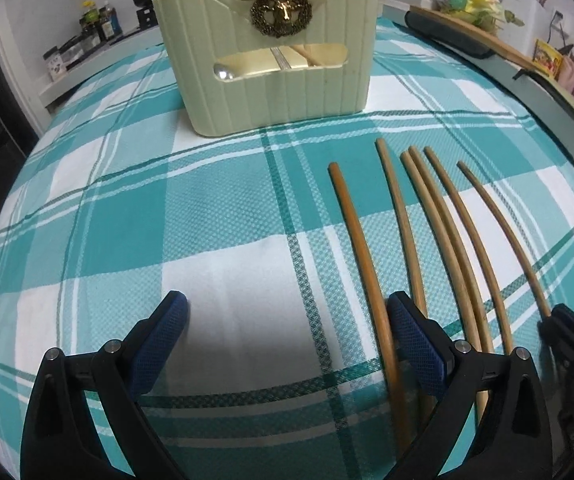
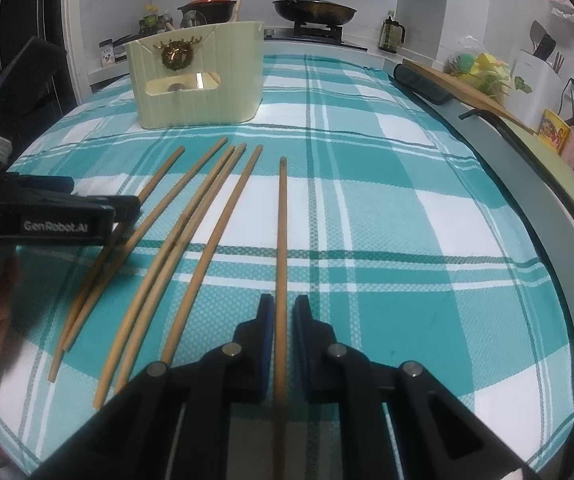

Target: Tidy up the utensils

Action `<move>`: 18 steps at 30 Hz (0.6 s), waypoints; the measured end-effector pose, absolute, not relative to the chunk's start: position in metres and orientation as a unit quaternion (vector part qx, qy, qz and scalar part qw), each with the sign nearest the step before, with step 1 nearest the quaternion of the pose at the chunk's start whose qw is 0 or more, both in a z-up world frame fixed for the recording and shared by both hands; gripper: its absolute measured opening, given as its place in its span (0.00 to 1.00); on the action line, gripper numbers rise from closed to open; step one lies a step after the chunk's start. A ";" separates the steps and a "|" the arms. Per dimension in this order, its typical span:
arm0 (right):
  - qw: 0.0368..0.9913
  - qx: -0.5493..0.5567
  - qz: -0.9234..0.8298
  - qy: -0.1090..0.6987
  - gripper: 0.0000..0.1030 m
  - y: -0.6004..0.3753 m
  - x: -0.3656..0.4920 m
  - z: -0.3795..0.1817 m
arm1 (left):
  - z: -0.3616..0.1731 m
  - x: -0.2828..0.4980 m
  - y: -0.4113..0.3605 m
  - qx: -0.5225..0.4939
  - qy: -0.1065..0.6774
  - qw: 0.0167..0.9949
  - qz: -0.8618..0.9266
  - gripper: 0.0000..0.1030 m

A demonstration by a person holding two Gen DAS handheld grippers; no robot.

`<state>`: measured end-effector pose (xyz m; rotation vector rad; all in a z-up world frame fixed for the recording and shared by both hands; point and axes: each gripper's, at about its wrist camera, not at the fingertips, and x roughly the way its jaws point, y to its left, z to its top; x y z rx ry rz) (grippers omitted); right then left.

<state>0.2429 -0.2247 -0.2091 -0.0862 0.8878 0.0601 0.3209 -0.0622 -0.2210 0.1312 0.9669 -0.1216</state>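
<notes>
Several wooden chopsticks (image 2: 191, 216) lie side by side on the teal checked cloth (image 2: 407, 220). My right gripper (image 2: 283, 312) is nearly shut, its jaws on both sides of the rightmost chopstick (image 2: 282, 220) with thin gaps left. My left gripper (image 1: 287, 316) is wide open; the leftmost chopstick (image 1: 361, 248) runs just inside its right finger (image 1: 415, 336). The left gripper also shows in the right wrist view (image 2: 87, 208). A cream utensil holder (image 1: 267, 52) with a gold deer emblem stands at the back, with a spoon and a chopstick inside; it also shows in the right wrist view (image 2: 199, 80).
A wooden board (image 2: 467, 88) on a dark mat lies along the table's right edge. A stove with a lidded pan (image 2: 315, 8), a black pot with a red lid (image 2: 207, 4) and bottles stand behind. Jars and packets line the right counter (image 2: 567, 140).
</notes>
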 end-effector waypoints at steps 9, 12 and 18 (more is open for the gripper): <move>0.902 -0.032 0.029 0.430 0.10 -0.228 0.241 -0.209 | -0.220 0.318 -0.024 0.036 0.473 0.880 -0.039 0.97; 0.902 -0.032 0.029 0.430 0.10 -0.228 0.241 -0.209 | -0.221 0.310 -0.017 0.030 0.473 0.879 -0.043 0.95; 0.901 -0.035 0.027 0.431 0.10 -0.228 0.241 -0.209 | -0.212 0.296 -0.016 0.032 0.470 0.880 -0.065 0.60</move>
